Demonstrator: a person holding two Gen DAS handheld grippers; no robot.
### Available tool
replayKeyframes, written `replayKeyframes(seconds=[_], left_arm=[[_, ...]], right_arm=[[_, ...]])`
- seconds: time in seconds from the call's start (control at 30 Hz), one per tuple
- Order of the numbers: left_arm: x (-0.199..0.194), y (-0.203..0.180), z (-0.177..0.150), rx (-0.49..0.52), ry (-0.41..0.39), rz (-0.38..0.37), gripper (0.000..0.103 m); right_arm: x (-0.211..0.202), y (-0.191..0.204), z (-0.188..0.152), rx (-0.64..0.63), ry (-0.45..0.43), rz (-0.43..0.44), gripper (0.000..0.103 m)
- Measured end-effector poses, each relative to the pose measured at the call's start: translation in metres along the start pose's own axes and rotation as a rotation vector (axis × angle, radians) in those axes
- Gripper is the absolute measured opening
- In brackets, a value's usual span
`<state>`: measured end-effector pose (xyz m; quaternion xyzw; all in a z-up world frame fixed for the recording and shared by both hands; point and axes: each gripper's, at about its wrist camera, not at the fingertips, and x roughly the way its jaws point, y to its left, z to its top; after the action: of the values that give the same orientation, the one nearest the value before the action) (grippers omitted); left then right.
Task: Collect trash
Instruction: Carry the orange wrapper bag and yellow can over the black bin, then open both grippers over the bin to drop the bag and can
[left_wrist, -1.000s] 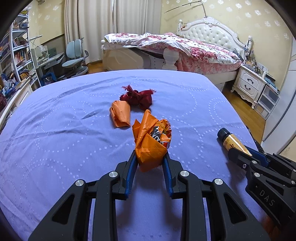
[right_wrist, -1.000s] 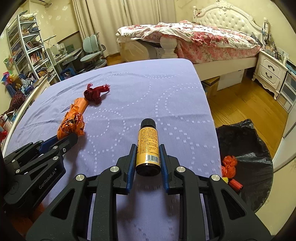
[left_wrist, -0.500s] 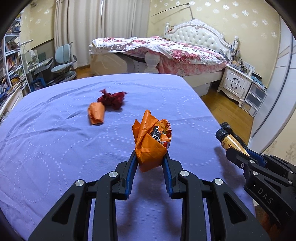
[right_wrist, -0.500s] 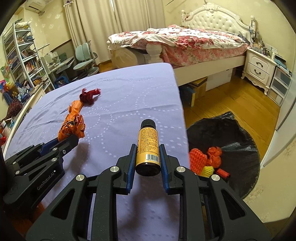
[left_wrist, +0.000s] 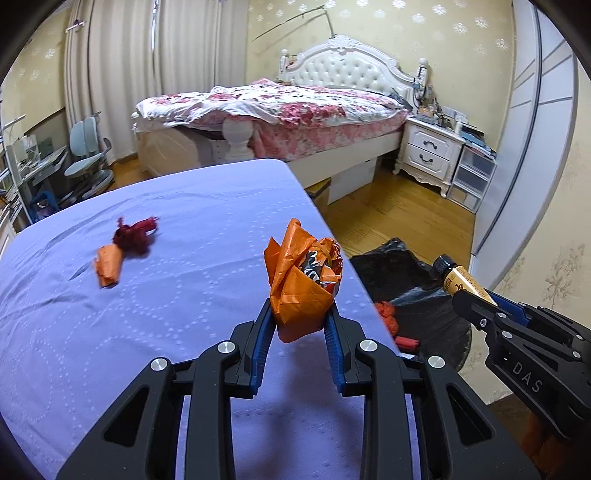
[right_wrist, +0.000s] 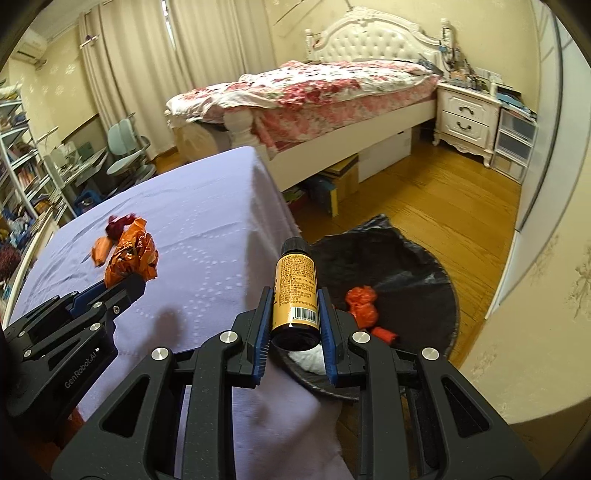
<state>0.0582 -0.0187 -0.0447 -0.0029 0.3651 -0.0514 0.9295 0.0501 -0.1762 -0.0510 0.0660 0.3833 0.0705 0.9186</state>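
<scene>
My right claw (right_wrist: 294, 325) is clamped on the amber bottle (right_wrist: 295, 291), whose long axis runs straight out along my fingers, cap forward. It hangs past the purple tabletop (right_wrist: 192, 236) edge, with the black trash bag (right_wrist: 417, 280) open on the floor just beyond and below, so this claw is the nearer one. My left claw (left_wrist: 301, 325) grips the orange wrapper (left_wrist: 301, 284) over the tabletop, the bag off to its right.

- Wrapper (left_wrist: 301, 291): orange, black-and-white print inside.
- Bottle (right_wrist: 295, 291): amber-yellow label, black cap.
- Bedsheet (left_wrist: 184, 229): lilac, white dotted rings.
- Trash bag (right_wrist: 406, 266): black.
- Quilt (left_wrist: 295, 99): red-and-white floral.
</scene>
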Motion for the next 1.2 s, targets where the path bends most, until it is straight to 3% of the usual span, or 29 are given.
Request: replayKeyframes(seconds=[0.47,0.87,0.93,1.03,1.2], left_arm=[[0.031,-0.051,0.015,0.071,0.031,-0.037,0.029],[0.047,-0.070,0.014,0.107,0.053,-0.033,0.029],[0.049,-0.070,0.013,0.096,0.066,-0.029,0.033],[0.051,-0.069,0.012,0.079,0.073,-0.026,0.054],[0.049,-0.068,0.012,0.069,0.073,-0.025,0.073]], right_arm=[[0.012,-0.046,0.008,0.052,-0.018,-0.046,0.023],[0.026,-0.067,0.014,0.088,-0.015,-0.064,0.024],[0.028,-0.069,0.014,0.094,-0.012,-0.067,0.027],[0.028,-0.071,0.014,0.100,-0.019,-0.081,0.041],[0.027,-0.075,0.012,0.118,-0.021,-0.098,0.044]])
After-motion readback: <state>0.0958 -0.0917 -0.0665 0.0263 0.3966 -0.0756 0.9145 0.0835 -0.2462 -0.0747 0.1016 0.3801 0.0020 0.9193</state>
